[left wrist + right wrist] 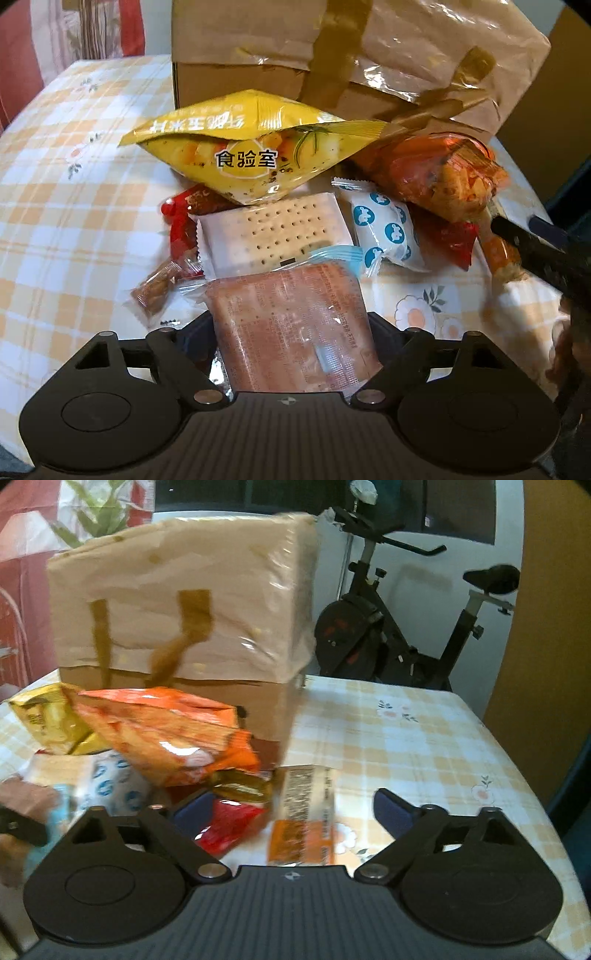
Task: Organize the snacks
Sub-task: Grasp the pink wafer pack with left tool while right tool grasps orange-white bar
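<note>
My left gripper (291, 325) is shut on a pink cracker pack (295, 328), held at the near edge of a snack pile. Behind it lie a pale cracker pack (273, 229), a yellow chip bag (247, 147), a white pack with blue dots (384, 229) and an orange bag (436, 173). My right gripper (291, 808) is open around an orange sausage-like pack (306, 812) lying on the table, beside a red pack (229, 823). The orange bag (166, 734) and yellow bag (48, 716) lie ahead to the left. The right gripper's fingers (532, 240) show in the left wrist view.
A cardboard box (177, 602) wrapped in tape stands behind the pile on the checked tablecloth (406, 734). Small red and brown candies (177, 229) lie left of the crackers. An exercise bike (391, 627) stands beyond the table's far edge.
</note>
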